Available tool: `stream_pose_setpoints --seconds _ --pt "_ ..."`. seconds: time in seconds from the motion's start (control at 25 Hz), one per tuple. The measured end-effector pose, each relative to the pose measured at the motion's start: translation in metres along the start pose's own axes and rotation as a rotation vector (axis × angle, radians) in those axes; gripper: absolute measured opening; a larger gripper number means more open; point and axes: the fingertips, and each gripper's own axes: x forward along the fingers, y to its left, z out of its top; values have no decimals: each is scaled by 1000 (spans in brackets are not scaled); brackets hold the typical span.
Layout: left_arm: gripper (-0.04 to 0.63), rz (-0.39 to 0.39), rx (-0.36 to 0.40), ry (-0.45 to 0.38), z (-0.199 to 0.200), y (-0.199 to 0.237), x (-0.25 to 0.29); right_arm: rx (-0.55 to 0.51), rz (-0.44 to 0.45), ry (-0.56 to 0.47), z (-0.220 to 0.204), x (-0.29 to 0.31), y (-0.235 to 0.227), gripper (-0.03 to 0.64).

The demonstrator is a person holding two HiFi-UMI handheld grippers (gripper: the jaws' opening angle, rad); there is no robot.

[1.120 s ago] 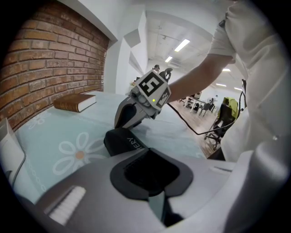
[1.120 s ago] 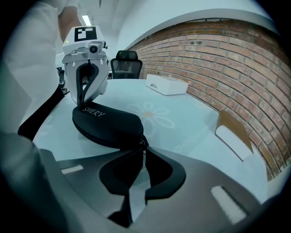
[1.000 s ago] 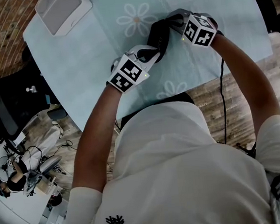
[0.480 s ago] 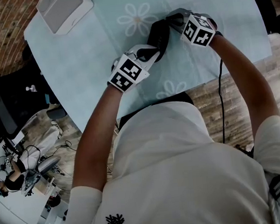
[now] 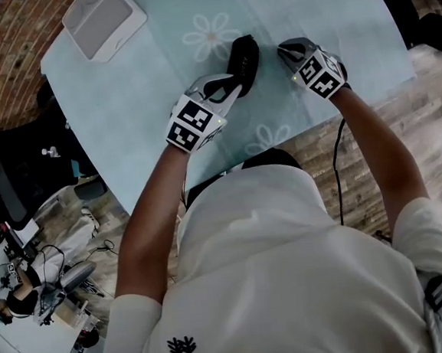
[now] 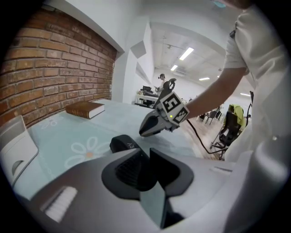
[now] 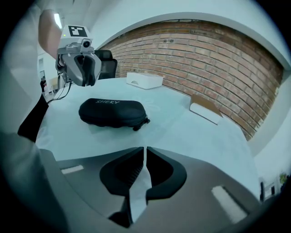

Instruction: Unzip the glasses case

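case: black fabric zip-up glasses case (image 7: 112, 113), I read pale lettering on top
cloth: pale teal tablecloth (image 5: 144, 86), white daisy prints, orange centres
grippers: left gripper (image 6: 148, 164), right gripper (image 7: 144, 166), both with dark grey jaws and black-and-white square-marker cubes
wall: red-brown brick wall (image 7: 218, 59), pale mortar
tray: white rectangular tray (image 5: 103, 19)
book: brown hardback book (image 6: 85, 109)

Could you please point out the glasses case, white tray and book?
glasses case (image 7: 112, 112), right gripper view, lid middle
white tray (image 7: 144, 83), right gripper view, near wall
book (image 6: 84, 108), left gripper view, top cover
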Motion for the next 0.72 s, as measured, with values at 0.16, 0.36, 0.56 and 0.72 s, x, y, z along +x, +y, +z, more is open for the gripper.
stream_pose_setpoints --seconds 0.16,0.36,0.56,0.72 --pt "63 13 -15 -47 2 -9 -20 91 -30 -12 -9 -26 37 11" --pt "64 10 -23 -98 3 -31 -59 192 -62 -54 3 -60 95 11" --pt "64 2 -35 -162 1 -53 -105 246 -73 -104 28 -88 155 11" --pt "64 -6 -56 -208 -9 -76 -141 283 -77 -175 48 -110 196 11"
